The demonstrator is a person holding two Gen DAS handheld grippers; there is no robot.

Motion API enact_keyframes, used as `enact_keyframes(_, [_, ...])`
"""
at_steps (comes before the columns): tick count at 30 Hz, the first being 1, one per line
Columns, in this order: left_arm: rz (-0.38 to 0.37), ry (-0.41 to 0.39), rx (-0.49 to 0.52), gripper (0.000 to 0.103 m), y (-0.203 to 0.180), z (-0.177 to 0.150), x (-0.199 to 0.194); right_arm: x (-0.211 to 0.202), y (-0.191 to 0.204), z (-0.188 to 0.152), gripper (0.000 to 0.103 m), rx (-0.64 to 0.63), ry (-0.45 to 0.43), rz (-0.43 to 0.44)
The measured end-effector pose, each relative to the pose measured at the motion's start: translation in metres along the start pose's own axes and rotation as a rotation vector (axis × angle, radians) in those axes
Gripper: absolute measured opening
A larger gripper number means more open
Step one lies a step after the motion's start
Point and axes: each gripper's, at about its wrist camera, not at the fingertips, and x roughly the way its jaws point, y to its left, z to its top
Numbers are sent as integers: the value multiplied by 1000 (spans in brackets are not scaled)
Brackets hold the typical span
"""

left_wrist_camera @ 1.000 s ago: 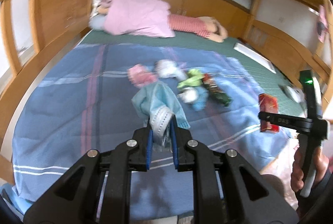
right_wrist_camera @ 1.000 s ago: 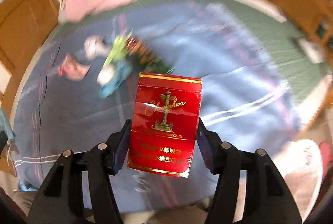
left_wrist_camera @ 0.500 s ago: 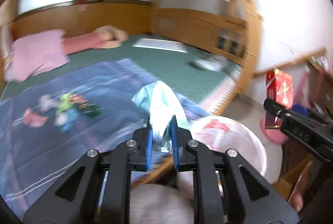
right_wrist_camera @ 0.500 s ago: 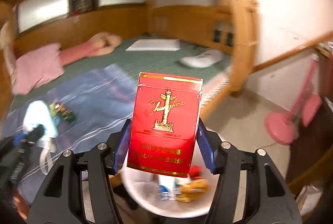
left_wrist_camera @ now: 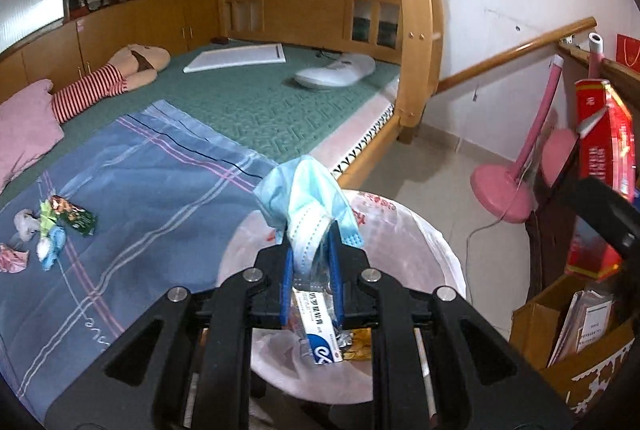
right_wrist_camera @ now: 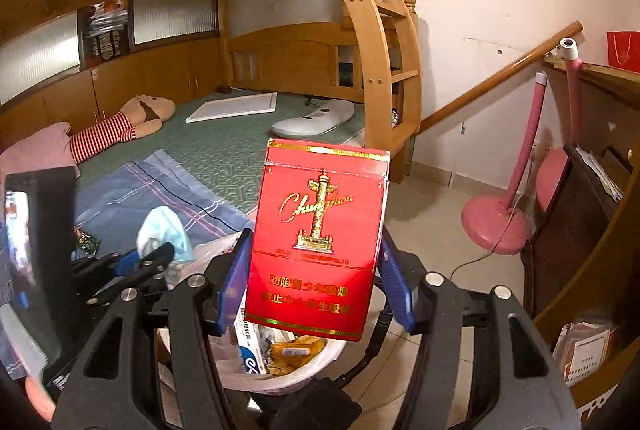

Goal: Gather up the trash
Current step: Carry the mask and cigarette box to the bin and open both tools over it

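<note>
My left gripper (left_wrist_camera: 310, 254) is shut on a light blue face mask (left_wrist_camera: 308, 198) and holds it over the white-lined trash bin (left_wrist_camera: 420, 230) beside the bed. My right gripper (right_wrist_camera: 314, 270) is shut on a red cigarette pack (right_wrist_camera: 316, 238) above the same bin (right_wrist_camera: 320, 366); the pack also shows at the right edge of the left wrist view (left_wrist_camera: 604, 166). The bin holds a white and blue box (left_wrist_camera: 320, 326) and wrappers. Several scraps of trash (left_wrist_camera: 48, 226) lie on the blue bedsheet (left_wrist_camera: 152, 198).
A wooden bunk bed post and ladder (right_wrist_camera: 384, 62) stand behind the bin. A pink floor fan base (left_wrist_camera: 504, 190) sits on the tiled floor to the right. A cardboard box of papers (left_wrist_camera: 580, 326) is at the right. A pillow (left_wrist_camera: 24, 126) and a plush toy (left_wrist_camera: 120, 74) lie on the bed.
Both grippers swung right from over the bed to above the trash bin, still holding the mask and the cigarette pack. The view has steadied.
</note>
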Motion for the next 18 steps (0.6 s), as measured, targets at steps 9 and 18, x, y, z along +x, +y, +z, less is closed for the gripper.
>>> enact_keyframes(9, [-4,121,-4,49,-4,-4,50,1,-13,-5,60,16,7,-11])
enact_keyframes(18, [-4,149,-12,78,-2,-3,60,11,-18,-1,60,28,25,-8])
